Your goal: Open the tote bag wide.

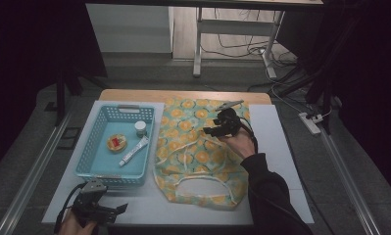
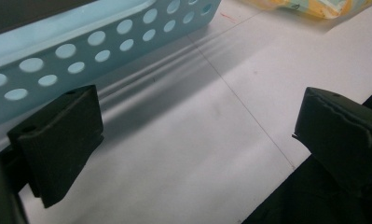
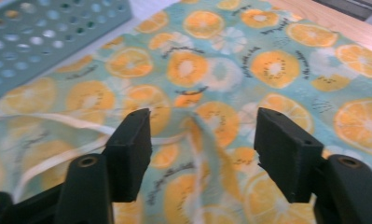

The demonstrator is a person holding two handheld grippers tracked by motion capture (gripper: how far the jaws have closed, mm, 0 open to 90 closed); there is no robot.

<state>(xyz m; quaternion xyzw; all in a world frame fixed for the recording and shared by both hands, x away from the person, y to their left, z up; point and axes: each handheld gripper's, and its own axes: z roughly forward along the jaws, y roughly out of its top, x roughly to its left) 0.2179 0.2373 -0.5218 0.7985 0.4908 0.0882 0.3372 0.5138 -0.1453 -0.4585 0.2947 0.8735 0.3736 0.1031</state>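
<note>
A cloth bag [image 1: 198,152] printed with orange slices lies flat on the white mat [image 1: 276,142], its handle opening toward the front. My right gripper [image 1: 208,131] hovers over the bag's upper middle. In the right gripper view its jaws [image 3: 202,149] stand open above the fabric [image 3: 211,70], with a small raised fold between them that neither pad presses. My left gripper [image 1: 119,209] rests near the mat's front left corner. It is open [image 2: 193,135] over bare mat, just in front of the blue basket [image 2: 104,42].
The blue perforated basket [image 1: 92,142] sits left of the bag and holds a small white-lidded jar [image 1: 140,127], a round tin [image 1: 117,143] and a white tube [image 1: 133,152]. A wooden table edge [image 1: 134,94] runs behind the mat. Bare mat lies right of the bag.
</note>
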